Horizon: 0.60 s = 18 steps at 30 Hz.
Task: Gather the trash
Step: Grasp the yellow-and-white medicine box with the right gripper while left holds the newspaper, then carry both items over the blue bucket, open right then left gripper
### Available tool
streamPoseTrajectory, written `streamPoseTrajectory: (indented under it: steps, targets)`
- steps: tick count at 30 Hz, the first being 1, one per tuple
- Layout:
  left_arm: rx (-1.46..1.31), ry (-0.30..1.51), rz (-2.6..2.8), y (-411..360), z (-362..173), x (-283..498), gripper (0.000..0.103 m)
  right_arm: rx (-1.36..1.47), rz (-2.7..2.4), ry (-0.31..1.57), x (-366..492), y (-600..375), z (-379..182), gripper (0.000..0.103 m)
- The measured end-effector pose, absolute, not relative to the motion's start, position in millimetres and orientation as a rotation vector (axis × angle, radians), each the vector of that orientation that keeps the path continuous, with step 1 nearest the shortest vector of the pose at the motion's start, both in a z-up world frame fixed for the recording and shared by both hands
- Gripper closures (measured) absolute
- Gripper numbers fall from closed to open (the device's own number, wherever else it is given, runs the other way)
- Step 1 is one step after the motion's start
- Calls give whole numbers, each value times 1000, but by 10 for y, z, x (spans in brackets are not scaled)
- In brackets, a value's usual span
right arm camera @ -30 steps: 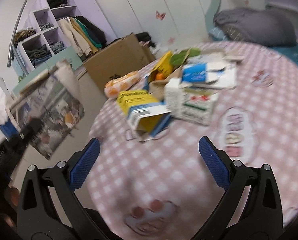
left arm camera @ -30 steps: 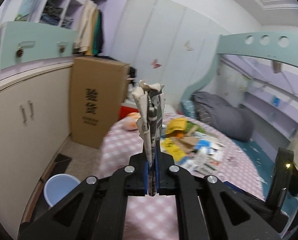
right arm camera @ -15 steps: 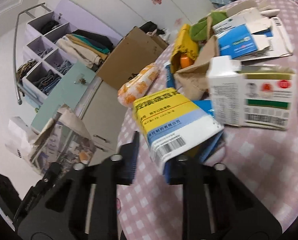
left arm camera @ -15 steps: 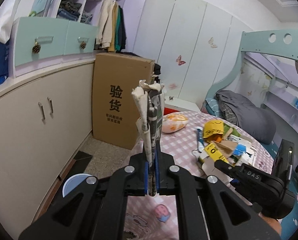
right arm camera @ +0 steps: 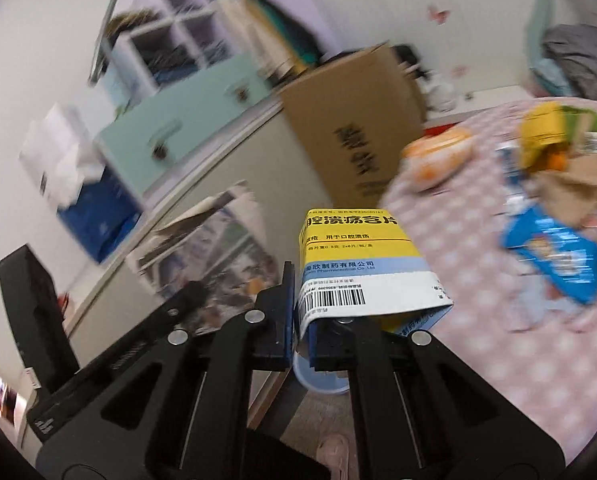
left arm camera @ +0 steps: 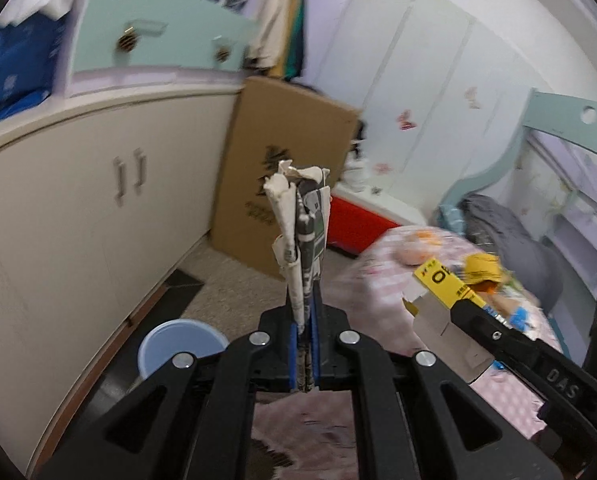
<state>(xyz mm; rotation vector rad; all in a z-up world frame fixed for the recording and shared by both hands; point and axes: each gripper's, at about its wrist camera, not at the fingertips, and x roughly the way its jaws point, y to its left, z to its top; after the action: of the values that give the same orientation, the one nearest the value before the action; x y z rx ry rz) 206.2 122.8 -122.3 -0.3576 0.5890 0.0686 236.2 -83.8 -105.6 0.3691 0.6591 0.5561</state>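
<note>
My left gripper (left arm camera: pixel 305 344) is shut on a folded newspaper (left arm camera: pixel 301 232) that stands upright between its blue pads. My right gripper (right arm camera: pixel 303 332) is shut on one wall of an open yellow, blue and white medicine box (right arm camera: pixel 362 264), lifted off the pink checked table (right arm camera: pixel 478 320). The same box (left arm camera: pixel 442 280) shows at the right of the left wrist view, held by the right gripper (left arm camera: pixel 464 308). A pale blue bin (left arm camera: pixel 178 344) stands on the floor by the cabinet; its rim (right arm camera: pixel 318 380) peeks out below the box. More trash (right arm camera: pixel 554 184) lies on the table.
A tall cardboard box (left arm camera: pixel 286 184) leans against the cream cabinet (left arm camera: pixel 78 208). An orange-and-white packet (right arm camera: pixel 438 156) lies at the table's edge. A red box (left arm camera: pixel 358 224) sits on the floor behind. A bunk bed with grey bedding (left arm camera: pixel 506 232) is at the right.
My right gripper went from wide open to shut on the medicine box and lifted it off the table toward the left. My left gripper swung left toward the cabinet and bin with the newspaper.
</note>
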Motion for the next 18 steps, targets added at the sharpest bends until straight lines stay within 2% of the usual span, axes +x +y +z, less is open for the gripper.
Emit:
streamPoseTrajectory:
  steps: [13,15,17,18]
  targets:
    - [-400,779,374,2448,-2055,2418,98,189,734,923,3139,859,-1949,96]
    - [-389,798,415,2586,-2147,2490,98,153,729,965,3270,1017,-2114,86]
    - [-381,820,433,2670,-2232,2562,97,123,691,965,3401,1150,-2274,33]
    - [-383,828,438,2695,-2265,2590,97,104,673,964,3457,1188,-2340,33]
